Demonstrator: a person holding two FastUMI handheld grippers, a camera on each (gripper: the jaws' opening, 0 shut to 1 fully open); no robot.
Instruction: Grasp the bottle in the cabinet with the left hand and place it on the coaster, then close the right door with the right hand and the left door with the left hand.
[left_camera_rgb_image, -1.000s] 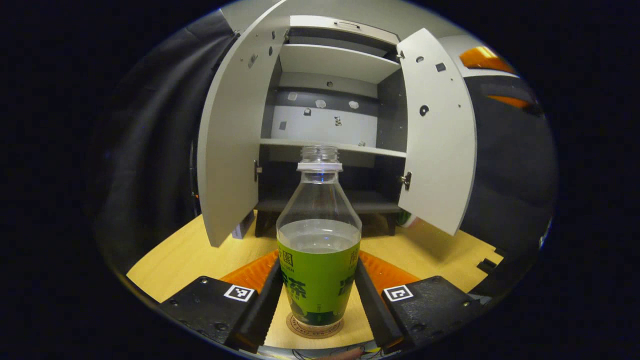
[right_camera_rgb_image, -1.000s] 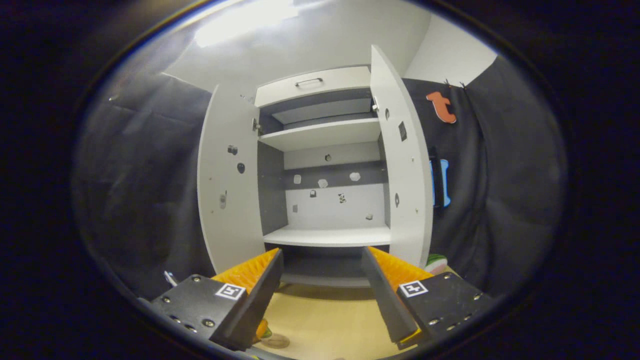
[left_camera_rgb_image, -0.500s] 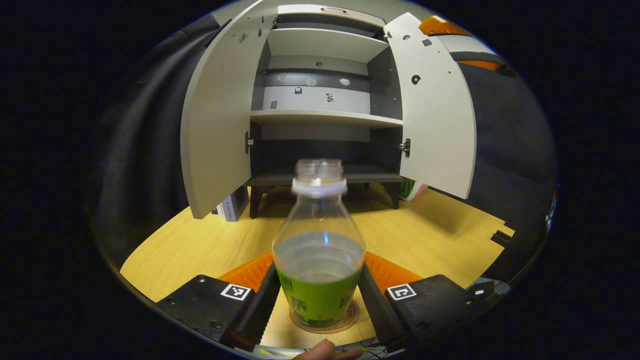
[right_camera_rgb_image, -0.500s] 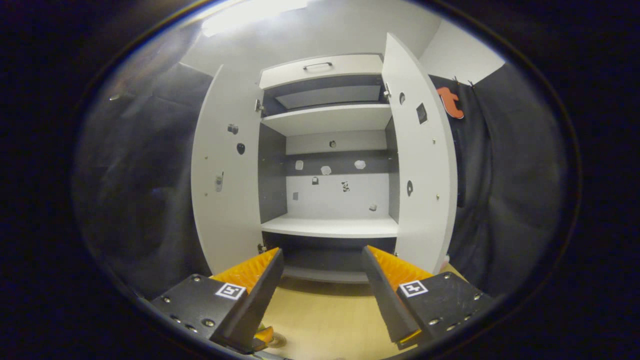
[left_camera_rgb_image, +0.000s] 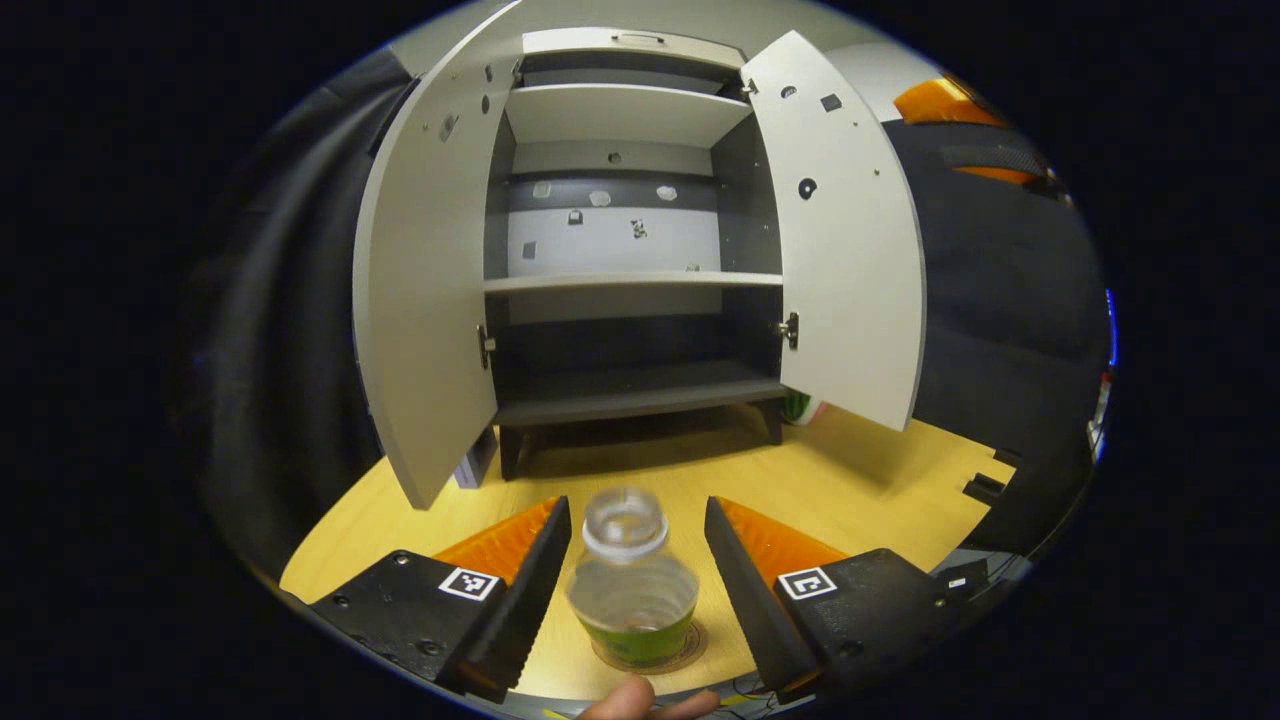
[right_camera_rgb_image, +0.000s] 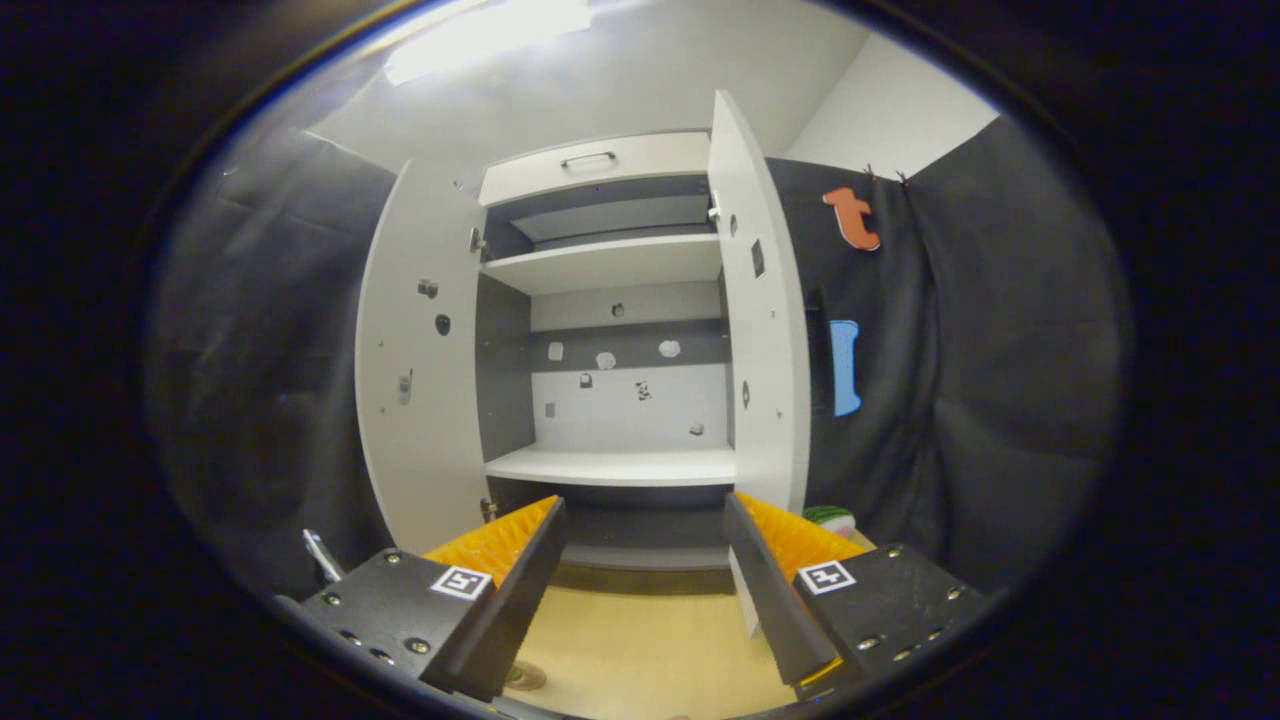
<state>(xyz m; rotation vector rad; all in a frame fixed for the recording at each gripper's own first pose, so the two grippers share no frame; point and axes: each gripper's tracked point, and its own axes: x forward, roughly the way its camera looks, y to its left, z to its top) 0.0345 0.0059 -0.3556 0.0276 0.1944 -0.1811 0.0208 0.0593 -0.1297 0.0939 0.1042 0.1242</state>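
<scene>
bottle (left_camera_rgb_image: 631, 590) stands upright on coaster (left_camera_rgb_image: 690, 645) on tabletop (left_camera_rgb_image: 870, 480), btwn my left hand-held gripper (left_camera_rgb_image: 634, 580) fingers, jaws apart, not touching. my right hand-held gripper (right_camera_rgb_image: 640, 590) spread wide w/ nothing held, facing cabinet (right_camera_rgb_image: 610, 400); both doors open.

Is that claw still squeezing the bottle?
No: in the left gripper view the left claw stands open, with gaps either side of the bottle on its coaster.

Staged recording booth, black cloth walls (right_camera_rgb_image: 990, 400), lone white cabinet (left_camera_rgb_image: 620, 230) on wooden tabletop (left_camera_rgb_image: 870, 470)
</scene>
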